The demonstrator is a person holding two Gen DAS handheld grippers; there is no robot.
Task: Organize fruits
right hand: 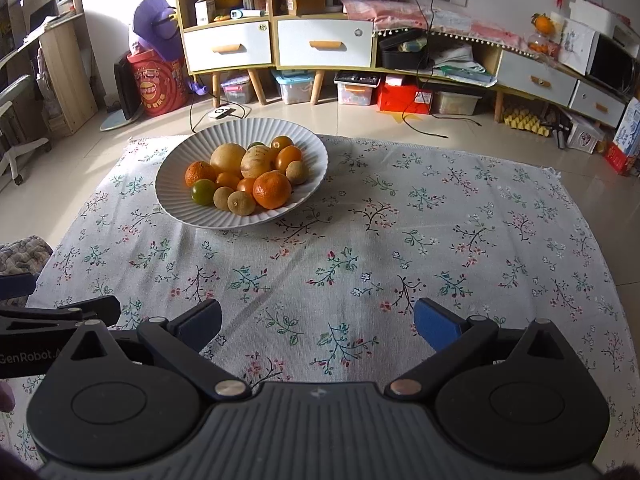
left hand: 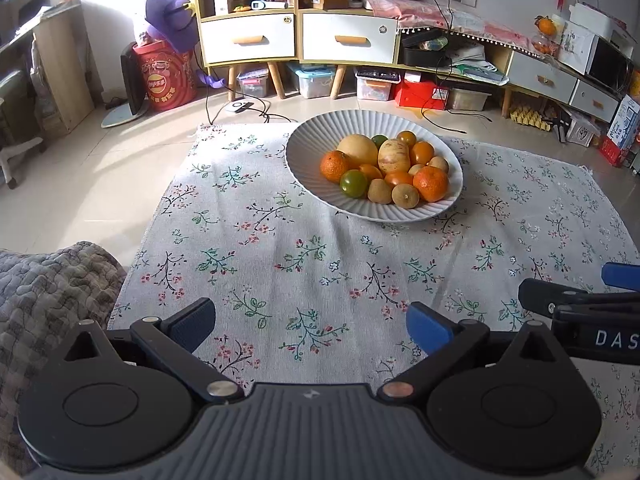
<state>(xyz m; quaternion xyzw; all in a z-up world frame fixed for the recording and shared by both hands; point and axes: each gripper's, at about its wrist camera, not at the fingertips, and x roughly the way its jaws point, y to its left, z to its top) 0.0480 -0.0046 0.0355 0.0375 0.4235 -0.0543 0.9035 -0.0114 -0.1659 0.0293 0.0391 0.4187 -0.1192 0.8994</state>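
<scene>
A white ribbed bowl [left hand: 316, 136] sits on the far part of a floral cloth [left hand: 280, 248]. It holds several fruits: oranges [left hand: 431, 184], a green citrus [left hand: 353, 183], kiwis [left hand: 379, 191], a pale melon [left hand: 394, 156] and a yellow round fruit [left hand: 358, 150]. My left gripper [left hand: 312, 326] is open and empty, low over the near cloth. My right gripper [right hand: 318, 324] is open and empty beside it, and its side shows in the left wrist view [left hand: 580, 300]. The bowl [right hand: 180, 160] and fruits [right hand: 272, 189] show at upper left in the right wrist view.
The cloth [right hand: 440, 240] lies on a tiled floor [left hand: 80, 184]. A grey quilted cushion [left hand: 48, 292] lies at the cloth's near left corner. Cabinets [left hand: 296, 36], storage boxes [left hand: 316, 80], cables [left hand: 240, 108] and a red drum [left hand: 164, 76] stand beyond the cloth.
</scene>
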